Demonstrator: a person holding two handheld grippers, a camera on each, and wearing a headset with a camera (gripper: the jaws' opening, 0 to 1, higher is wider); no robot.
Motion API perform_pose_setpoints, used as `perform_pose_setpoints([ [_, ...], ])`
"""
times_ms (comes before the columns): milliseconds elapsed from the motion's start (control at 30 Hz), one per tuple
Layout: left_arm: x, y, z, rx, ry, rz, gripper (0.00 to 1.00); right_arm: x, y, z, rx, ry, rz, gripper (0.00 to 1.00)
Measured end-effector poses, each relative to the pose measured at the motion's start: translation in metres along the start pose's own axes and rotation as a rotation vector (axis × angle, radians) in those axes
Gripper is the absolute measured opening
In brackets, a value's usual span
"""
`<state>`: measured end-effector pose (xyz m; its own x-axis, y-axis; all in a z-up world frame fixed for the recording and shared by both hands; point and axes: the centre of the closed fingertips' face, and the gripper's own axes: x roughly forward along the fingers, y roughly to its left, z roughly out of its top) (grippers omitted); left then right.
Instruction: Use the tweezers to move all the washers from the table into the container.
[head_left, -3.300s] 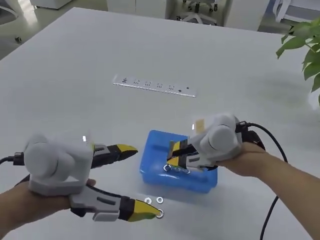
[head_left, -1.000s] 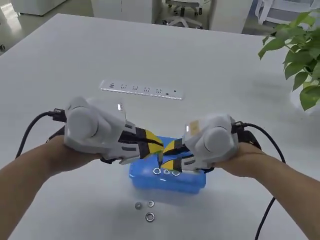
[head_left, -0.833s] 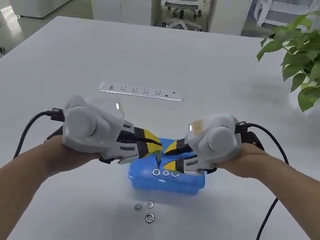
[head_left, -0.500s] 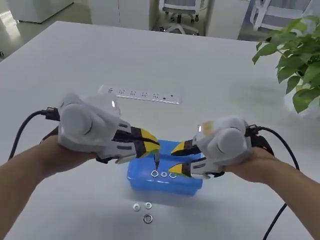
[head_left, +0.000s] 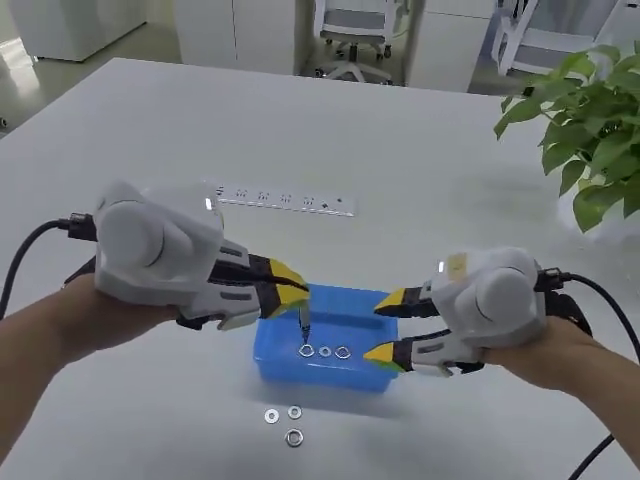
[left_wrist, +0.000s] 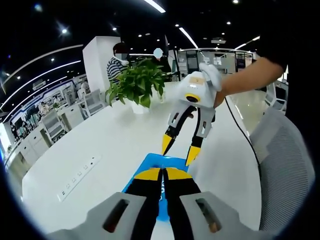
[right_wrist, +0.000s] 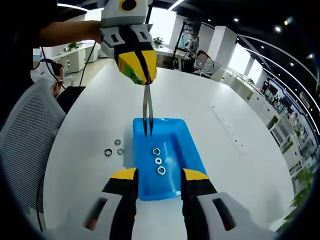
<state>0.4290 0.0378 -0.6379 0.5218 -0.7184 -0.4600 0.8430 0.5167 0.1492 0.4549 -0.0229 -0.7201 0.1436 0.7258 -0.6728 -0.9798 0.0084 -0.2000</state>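
My left gripper is shut on thin metal tweezers, which hang point down over the left part of the blue container. Three washers lie in a row inside it. Three more washers lie on the white table just in front of the container. My right gripper stands open at the container's right end, nothing between its jaws. In the right gripper view the tweezers hang from the left gripper above the container; my own gripper is spread. In the left gripper view my gripper is closed.
A white power strip lies farther back on the table. A green potted plant stands at the right edge. Office chairs stand beyond the far edge of the table. Cables trail from both grippers.
The tweezers passed from the right gripper to the left one, where the two met over the container. The right gripper has since opened and drawn back to the right.
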Motion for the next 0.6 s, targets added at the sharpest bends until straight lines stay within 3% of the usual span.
perform_pose_setpoints([
  [600, -0.012, -0.023, -0.004, -0.016, 0.014, -0.025, 0.06, -0.035, 0.014, -0.019, 0.128, -0.012, -0.093, 0.56],
])
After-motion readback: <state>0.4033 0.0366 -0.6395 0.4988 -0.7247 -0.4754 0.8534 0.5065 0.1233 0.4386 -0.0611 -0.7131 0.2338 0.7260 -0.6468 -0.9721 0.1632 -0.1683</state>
